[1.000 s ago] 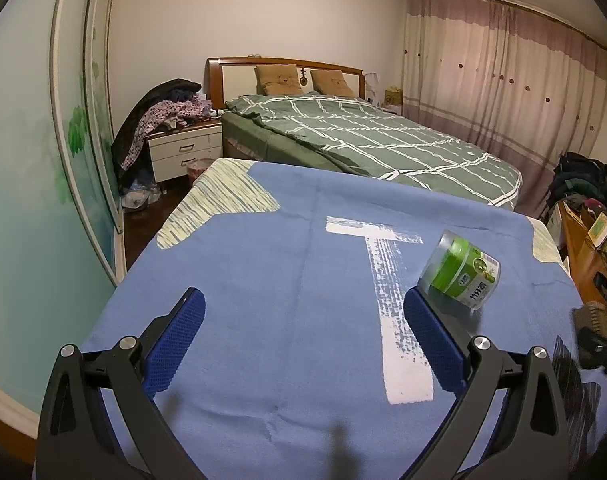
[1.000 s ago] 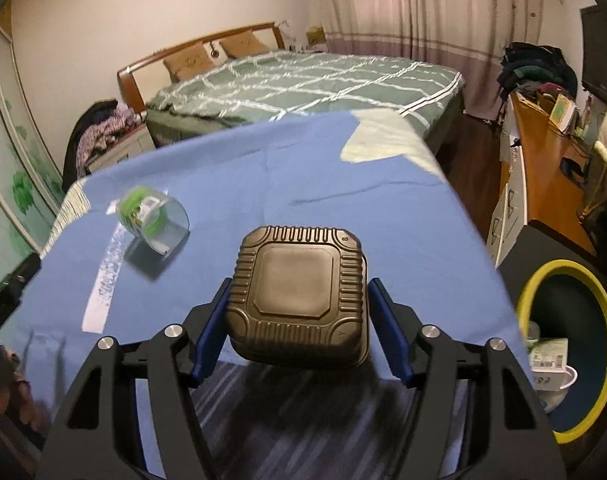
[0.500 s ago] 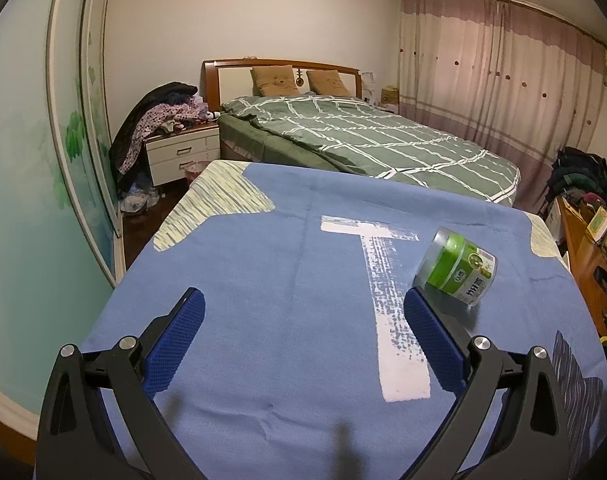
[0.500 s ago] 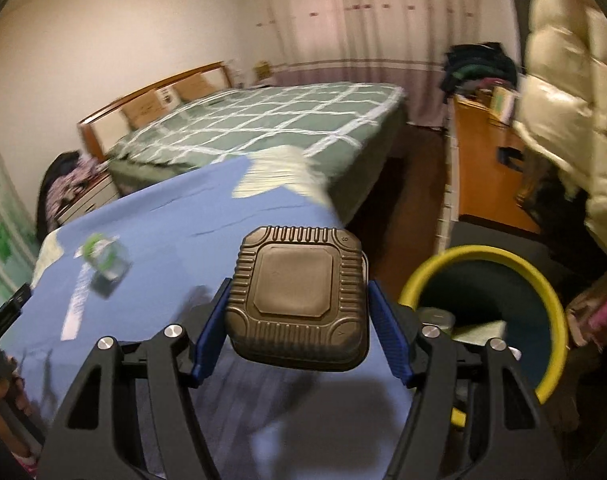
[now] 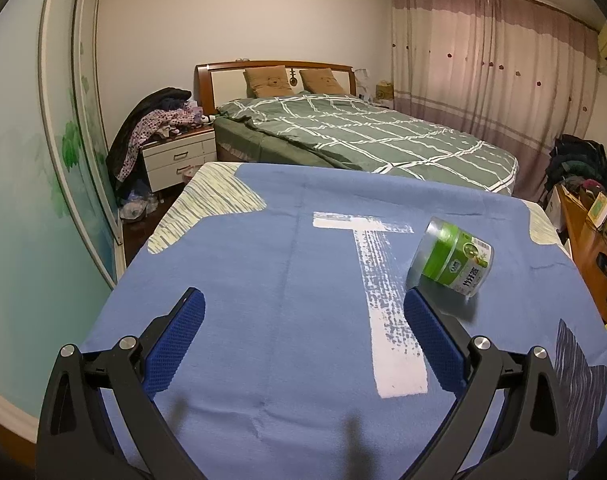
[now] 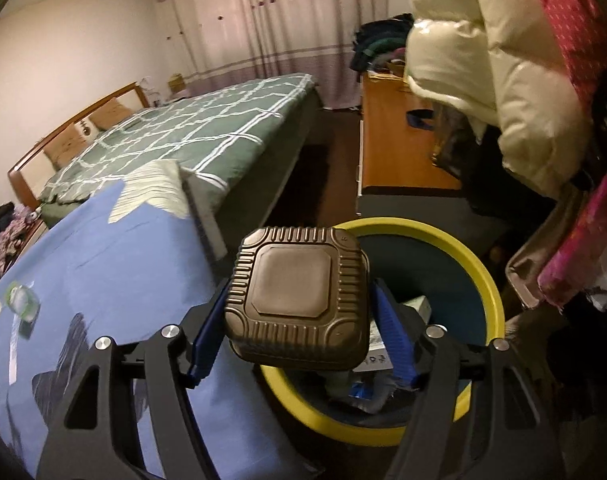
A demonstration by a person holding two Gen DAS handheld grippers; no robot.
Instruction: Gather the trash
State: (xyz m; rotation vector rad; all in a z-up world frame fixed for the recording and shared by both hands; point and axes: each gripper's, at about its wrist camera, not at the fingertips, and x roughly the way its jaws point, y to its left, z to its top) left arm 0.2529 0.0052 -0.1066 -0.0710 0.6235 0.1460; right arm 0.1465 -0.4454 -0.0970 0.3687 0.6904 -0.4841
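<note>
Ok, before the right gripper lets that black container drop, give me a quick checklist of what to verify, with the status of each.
1. Black ribbed container between the right gripper fingers: ok, jaws opening around it.
2. Container over the yellow-rimmed bin: ok, it overlaps the bin's near-left opening, though partly over the rim.
3. Room in the bin: ok, only some paper and packaging at the bottom.
4. Container fully free of both pads: cannot tell.
5. Left gripper clear and empty: ok, open above the blue cloth.
6. Remaining trash located: ok, the green-labelled jar lies on its side on the cloth.
</note>
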